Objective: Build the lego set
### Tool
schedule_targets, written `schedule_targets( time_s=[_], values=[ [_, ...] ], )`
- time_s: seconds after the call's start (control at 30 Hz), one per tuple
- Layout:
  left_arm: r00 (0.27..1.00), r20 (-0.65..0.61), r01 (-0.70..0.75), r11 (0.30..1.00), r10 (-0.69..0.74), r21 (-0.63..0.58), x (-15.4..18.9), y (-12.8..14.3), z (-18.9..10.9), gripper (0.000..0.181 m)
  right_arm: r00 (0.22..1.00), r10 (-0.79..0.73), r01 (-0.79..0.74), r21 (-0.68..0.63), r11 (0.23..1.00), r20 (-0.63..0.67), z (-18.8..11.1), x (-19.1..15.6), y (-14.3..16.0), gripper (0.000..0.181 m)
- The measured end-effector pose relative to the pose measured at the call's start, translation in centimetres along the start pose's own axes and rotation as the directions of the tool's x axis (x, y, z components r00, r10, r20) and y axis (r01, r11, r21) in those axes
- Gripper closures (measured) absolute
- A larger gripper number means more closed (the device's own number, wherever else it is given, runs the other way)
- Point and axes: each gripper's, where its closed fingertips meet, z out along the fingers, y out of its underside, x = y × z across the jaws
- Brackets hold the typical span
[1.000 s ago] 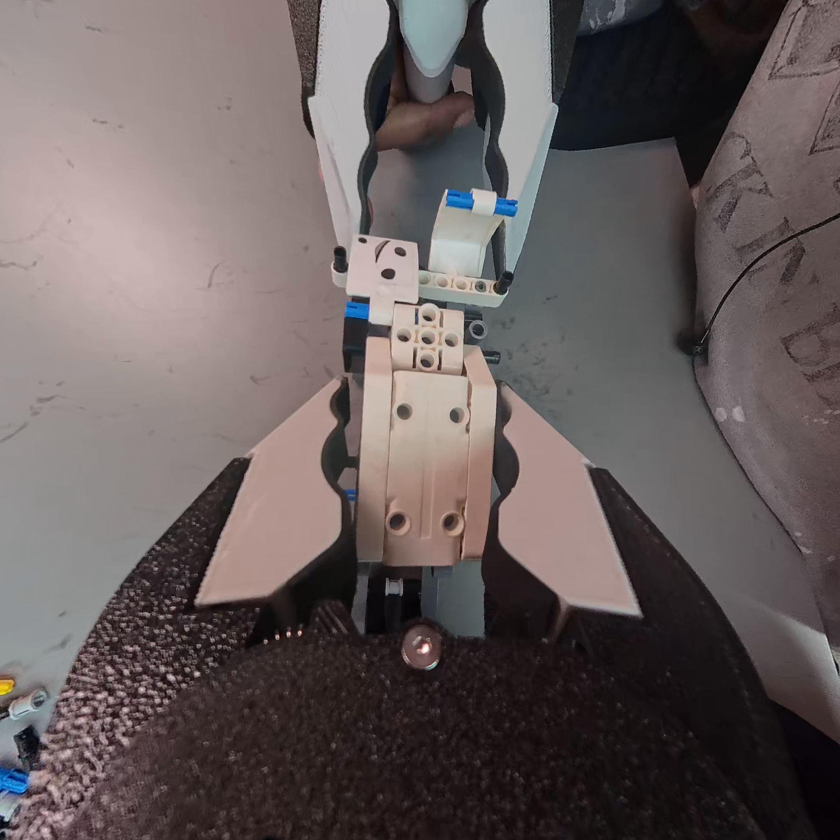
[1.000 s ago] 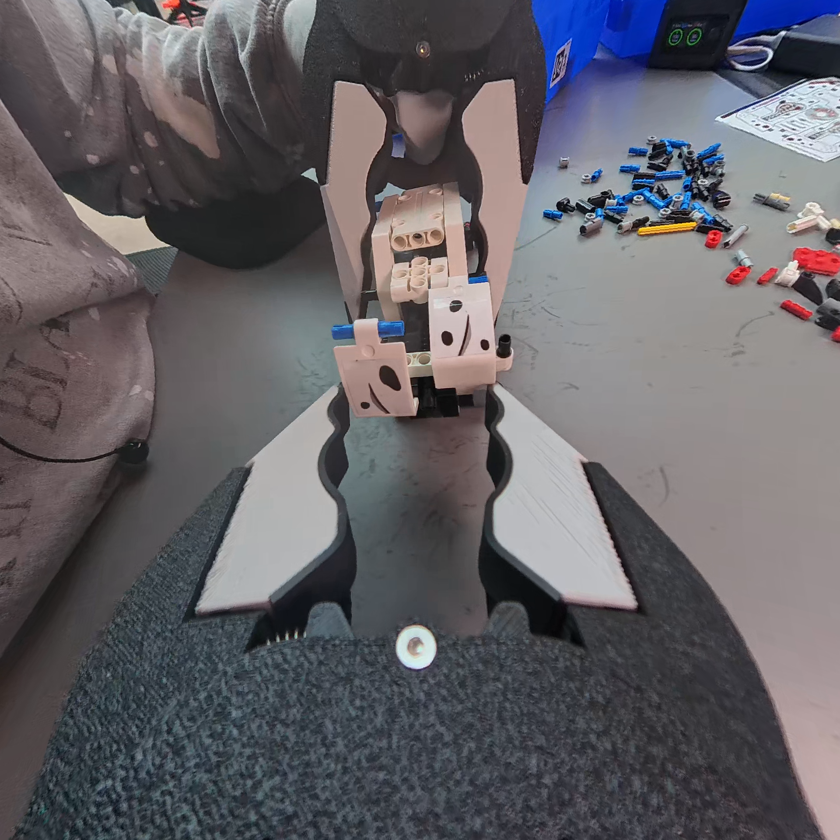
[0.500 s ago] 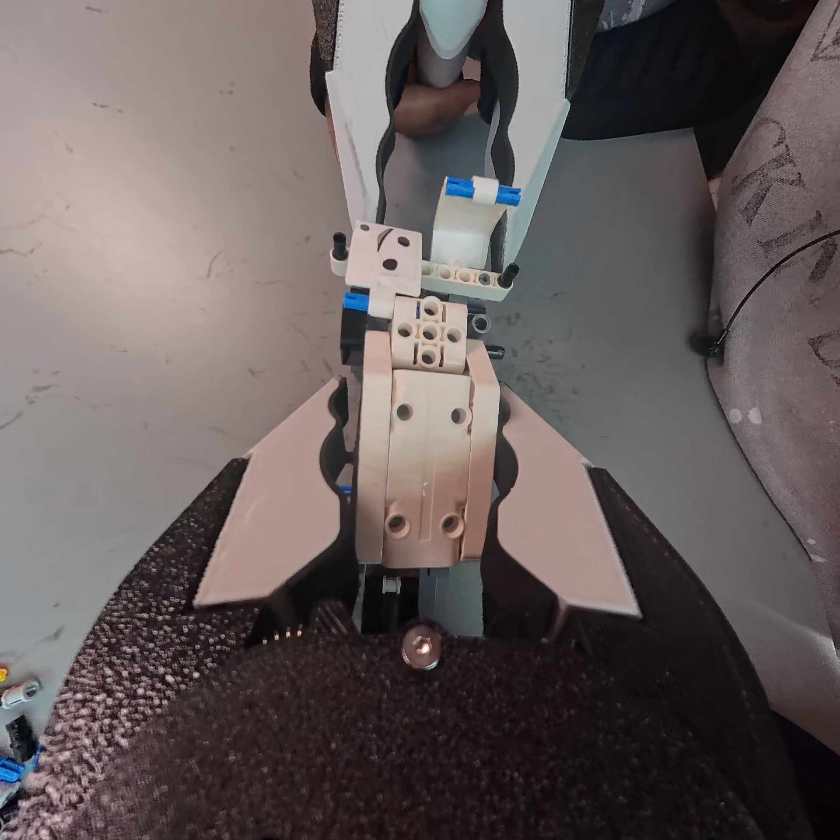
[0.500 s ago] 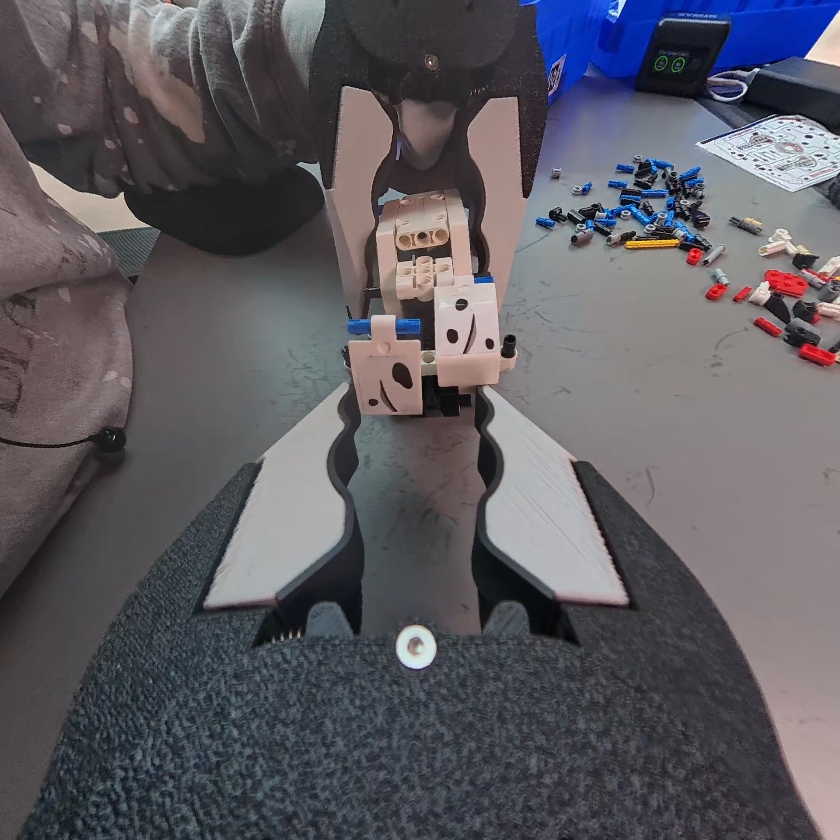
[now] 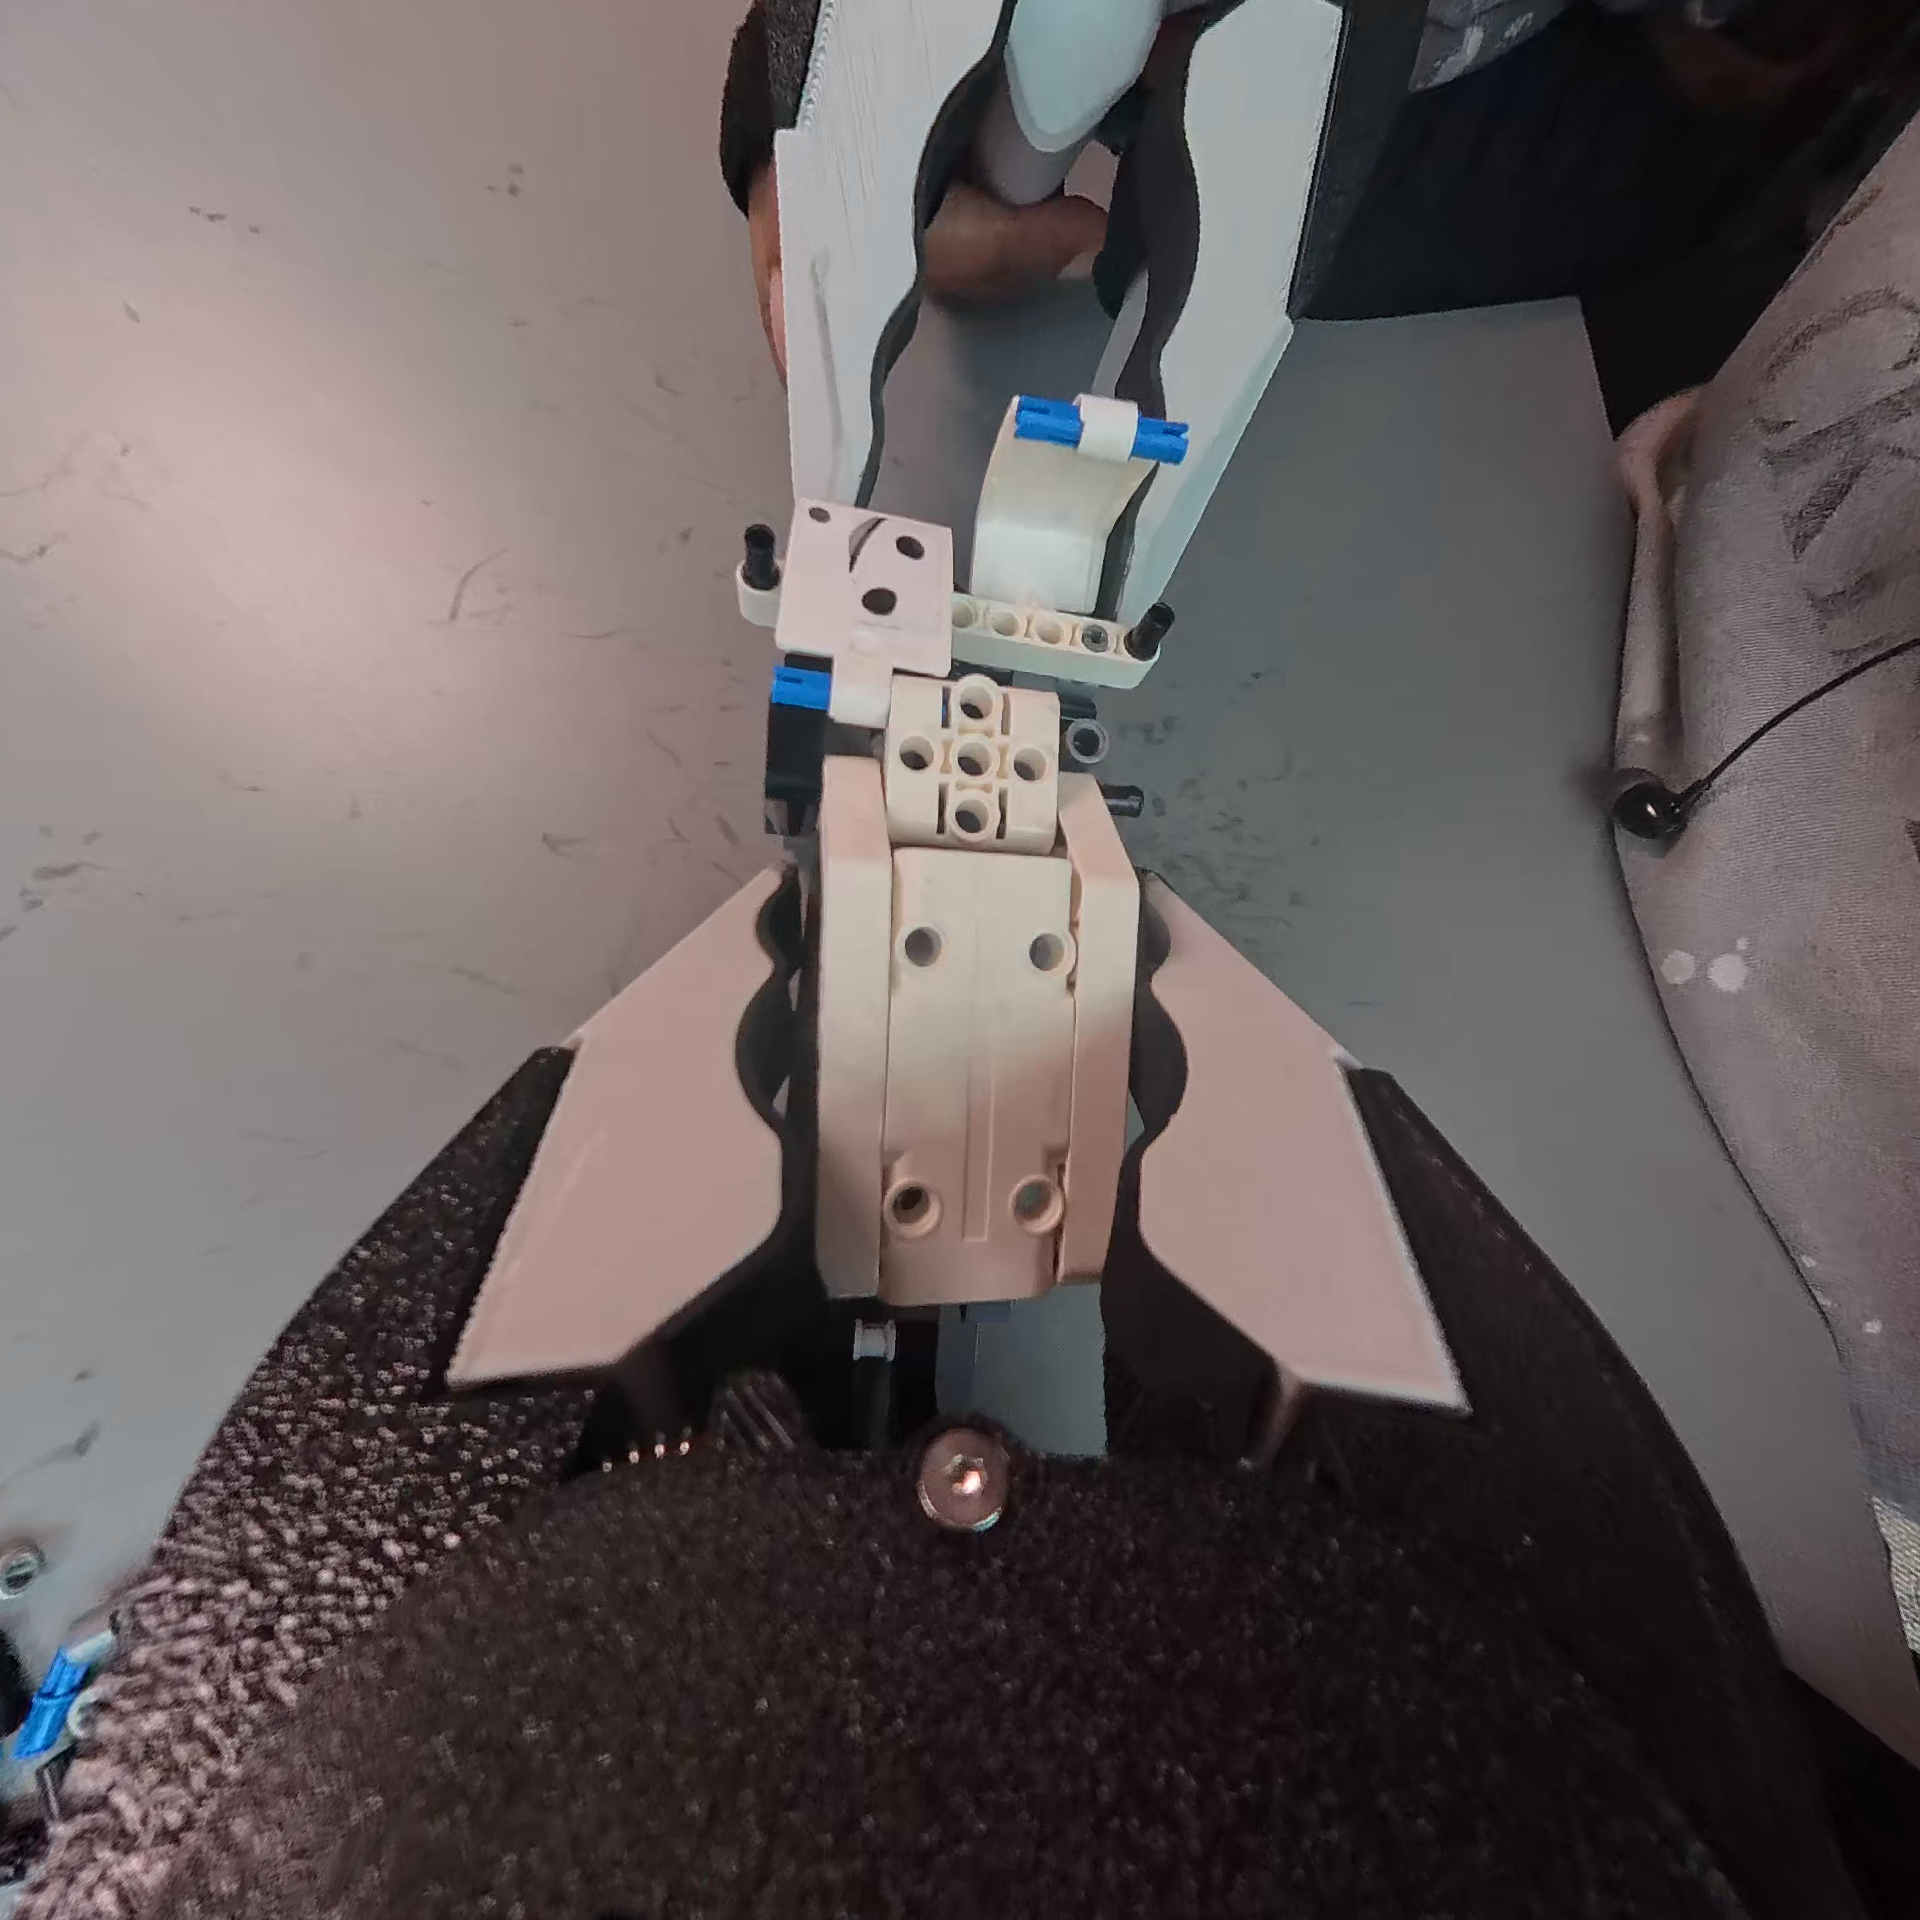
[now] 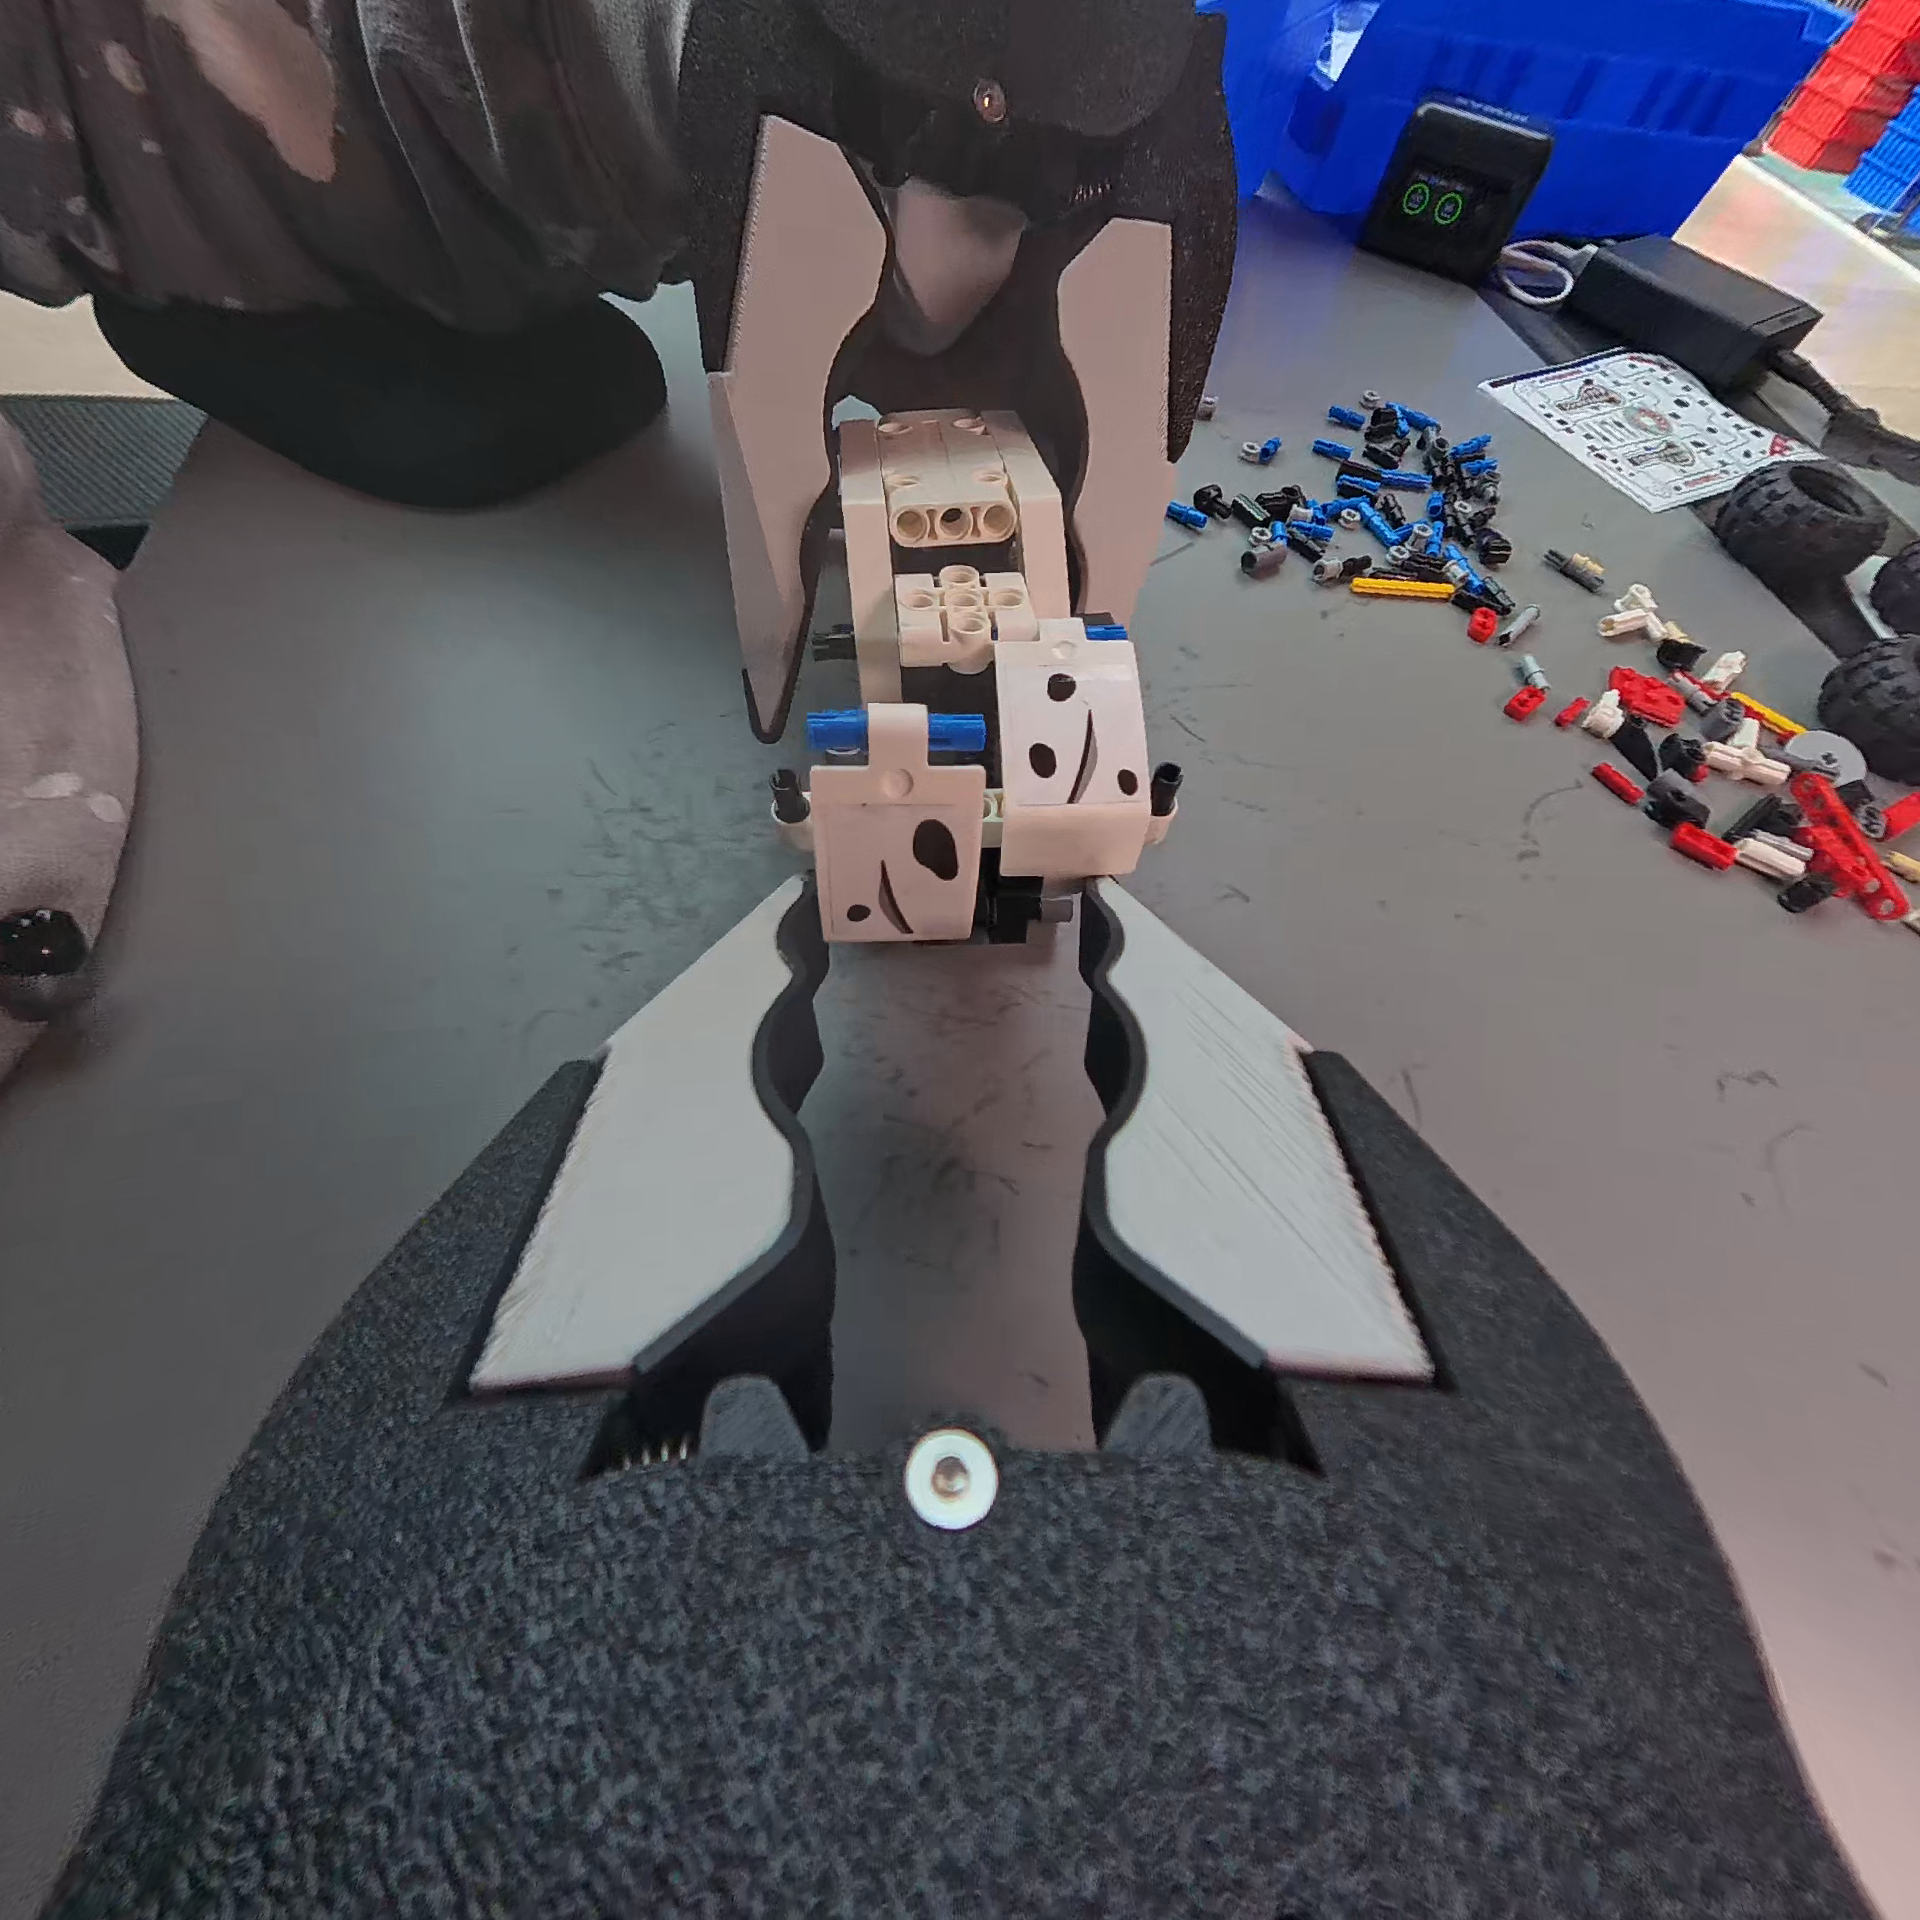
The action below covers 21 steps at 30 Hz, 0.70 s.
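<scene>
A white lego model (image 5: 971, 1060) with black-spotted front panels stands on the grey table (image 5: 312, 623). My left gripper (image 5: 966, 878) is shut on the model's body from behind. In the right wrist view the model (image 6: 956, 582) faces me, with the left gripper (image 6: 935, 665) behind it. A spotted white panel (image 6: 899, 852) with a blue pin (image 6: 894, 729) on top sits at the model's front left. My right gripper (image 6: 945, 899) is open, its tips just at the model's front; the panel lies between its fingers without visible pinch. The right gripper also shows in the left wrist view (image 5: 987, 540).
Loose blue, black and grey pieces (image 6: 1382, 520) and red and white pieces (image 6: 1714, 748) lie at the right, with black tyres (image 6: 1797, 509) and an instruction sheet (image 6: 1631, 426). Blue bins (image 6: 1507, 73) and a black device (image 6: 1455, 177) stand behind. A person's sleeve (image 6: 312, 135) is at back left. The gap from one gripper's tips to the other's is roughly 5 cm.
The right gripper's jaws have narrowed a little around the front panel, and its view has swung to show more of the table at the right. The left gripper keeps holding the model.
</scene>
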Motion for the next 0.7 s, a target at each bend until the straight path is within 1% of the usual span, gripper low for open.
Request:
schedule_targets(
  time_s=[0.2,0.27,0.37,0.4,0.47,0.5,0.6,0.7],
  values=[
    [1.000,0.002,-0.009,1.000,0.009,-0.009,0.1,0.1,-0.1,0.119,0.998,-0.031,0.031,-0.005,1.000,-0.046,0.1,0.1,0.0,0.135],
    [1.000,-0.002,-0.005,1.000,0.005,-0.003,0.1,0.1,-0.1,0.119,0.999,-0.020,0.020,-0.008,1.000,-0.048,0.1,0.1,0.0,0.134],
    [1.000,0.005,0.007,0.999,-0.007,0.050,-0.2,-0.8,-0.5,0.118,0.998,0.009,-0.010,-0.018,1.000,-0.059,0.1,0.3,0.1,0.133],
    [1.000,0.004,0.008,0.999,-0.008,0.050,-0.1,-0.7,-0.6,0.117,0.999,0.010,-0.012,-0.025,1.000,-0.051,-0.1,0.2,0.2,0.129],
    [1.000,0.024,-0.001,0.999,0.000,0.041,-0.2,-0.5,-0.8,0.112,0.999,0.023,-0.024,-0.037,0.999,-0.023,-0.8,-0.2,0.3,0.128],
    [1.000,0.030,-0.007,0.999,0.006,0.036,-0.1,-0.4,-1.1,0.110,0.999,0.028,-0.029,-0.029,0.999,-0.028,-1.3,-0.2,0.2,0.130],
    [0.997,0.066,-0.035,0.999,0.033,0.027,0.2,-0.3,-1.9,0.107,0.997,0.061,-0.060,0.010,0.998,-0.042,-2.8,-0.2,-0.3,0.142],
    [0.995,0.093,-0.034,0.999,0.031,0.028,0.2,0.3,-2.6,0.106,0.995,0.082,-0.081,0.027,0.996,-0.056,-3.2,-0.4,-0.4,0.144]
  ],
)
